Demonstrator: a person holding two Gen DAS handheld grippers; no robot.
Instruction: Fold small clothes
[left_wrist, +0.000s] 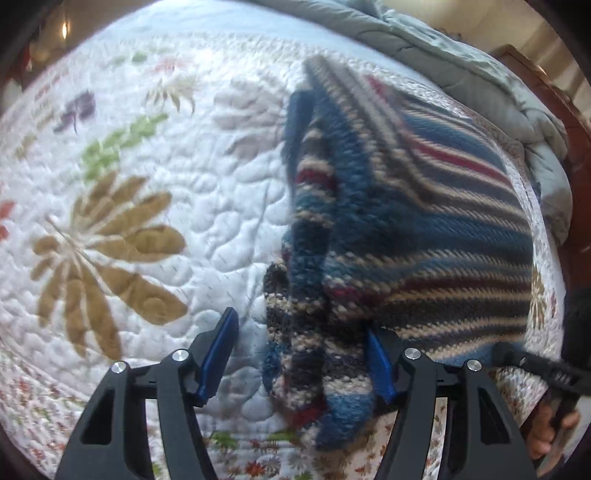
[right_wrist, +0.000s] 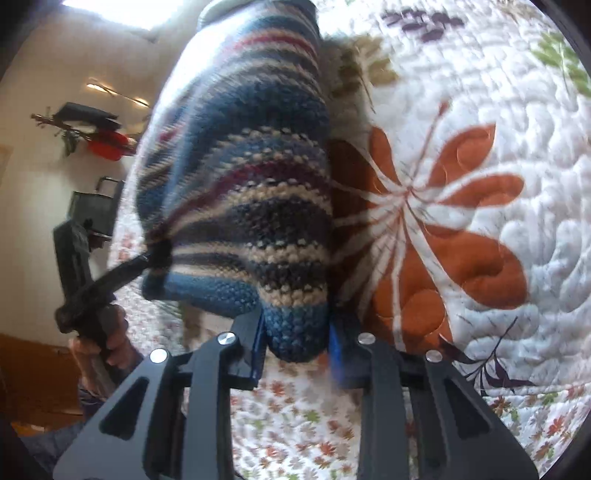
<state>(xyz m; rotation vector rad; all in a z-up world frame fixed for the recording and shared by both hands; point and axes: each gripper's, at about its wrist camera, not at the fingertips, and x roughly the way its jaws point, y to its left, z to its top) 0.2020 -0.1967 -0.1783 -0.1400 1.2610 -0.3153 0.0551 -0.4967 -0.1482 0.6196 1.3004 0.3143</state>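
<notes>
Thickly knitted striped sweater (left_wrist: 424, 236), bunched.

A white quilted bedspread (left_wrist: 155, 206) printed with tan, green, purple and orange leaves is covering the bed, daylight brightening it. A rumpled grey-green comforter (left_wrist: 461, 62) is lying along its far edge, beside reddish-brown wooden furniture (left_wrist: 576, 140). A cream wall (right_wrist: 40, 177) is standing behind, a window (right_wrist: 110, 9) glowing above it.

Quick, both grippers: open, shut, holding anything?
Left gripper: open, striped knit garment lying between its jaws.
Right gripper: shut on the garment's folded edge.
</notes>
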